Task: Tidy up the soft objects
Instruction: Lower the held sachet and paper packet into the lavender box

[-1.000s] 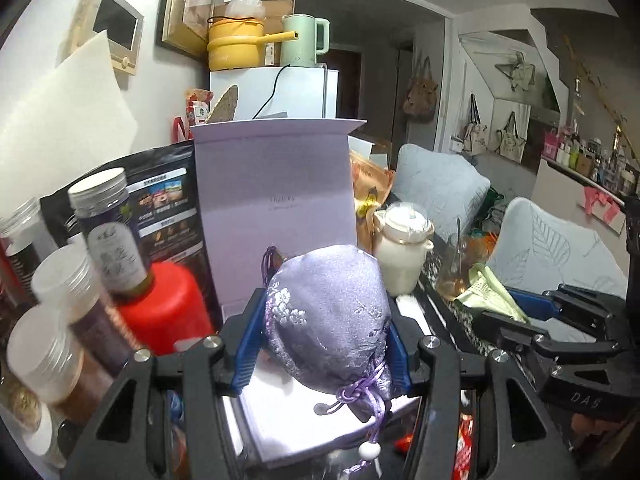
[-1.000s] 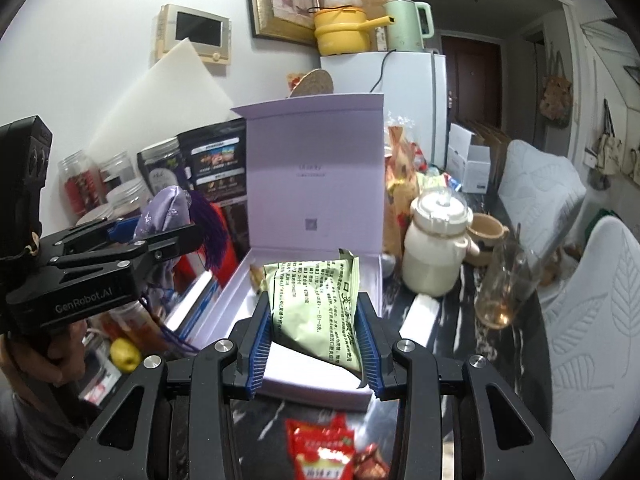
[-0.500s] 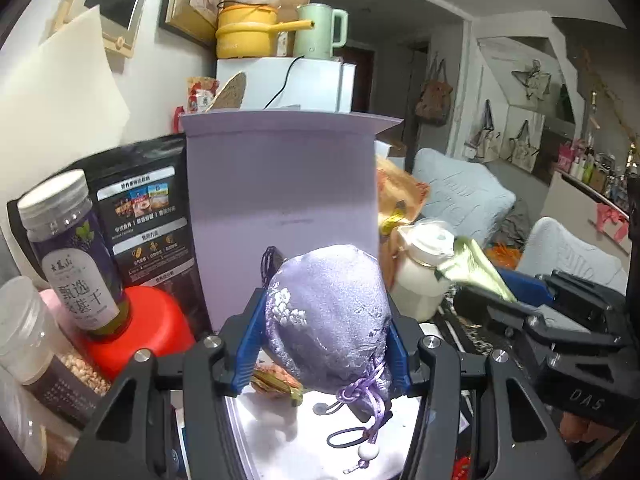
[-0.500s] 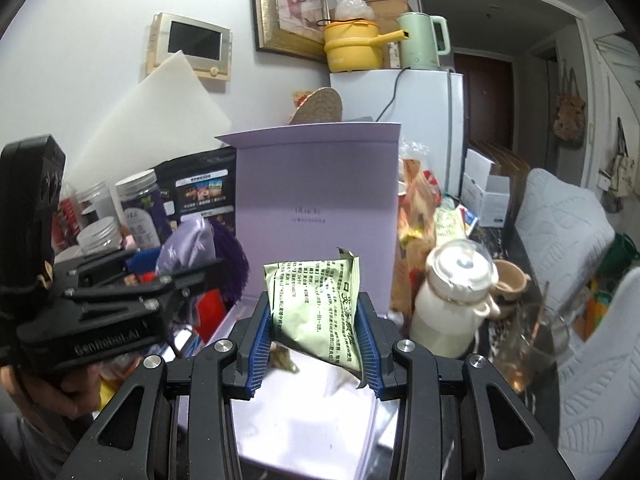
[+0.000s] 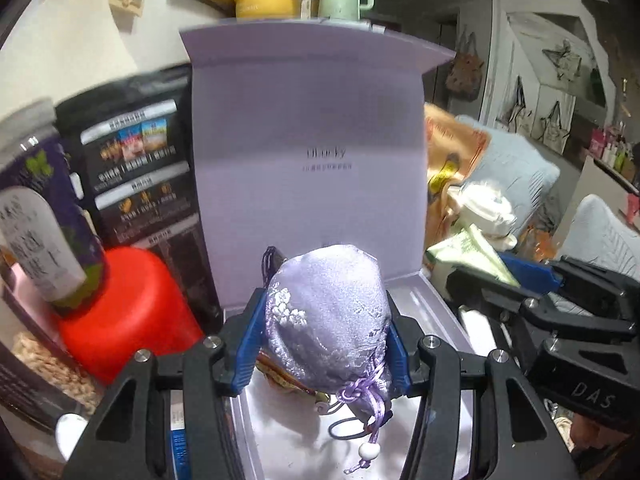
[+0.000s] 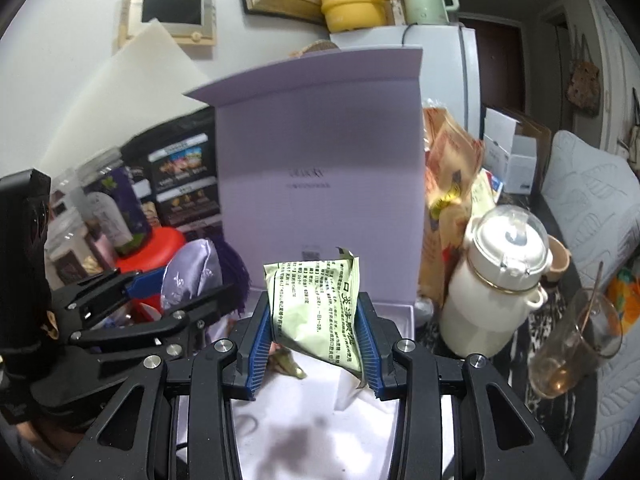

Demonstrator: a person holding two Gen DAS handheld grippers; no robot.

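Note:
My left gripper [image 5: 325, 330] is shut on a lilac silk drawstring pouch [image 5: 326, 318] and holds it over the left part of the open lilac gift box [image 5: 430, 308], whose lid [image 5: 308, 152] stands upright behind. My right gripper [image 6: 314, 332] is shut on a pale green printed sachet [image 6: 316, 312] and holds it over the box's white lining [image 6: 316, 432]. A small brown-gold item [image 6: 286, 364] lies in the box under the grippers. The left gripper and pouch [image 6: 192, 272] also show in the right wrist view, and the right gripper with the sachet [image 5: 468, 252] in the left wrist view.
Left of the box stand a red container [image 5: 128, 308], jars [image 5: 36, 216] and a black snack bag [image 5: 140, 168]. Right of it are a white lidded pot [image 6: 504, 280], orange packets [image 6: 448, 168] and a glass with a spoon [image 6: 572, 344].
Both grippers have moved forward and down over the open box with their loads. The lid now fills the view, and the pouch and sachet hang low over the white lining.

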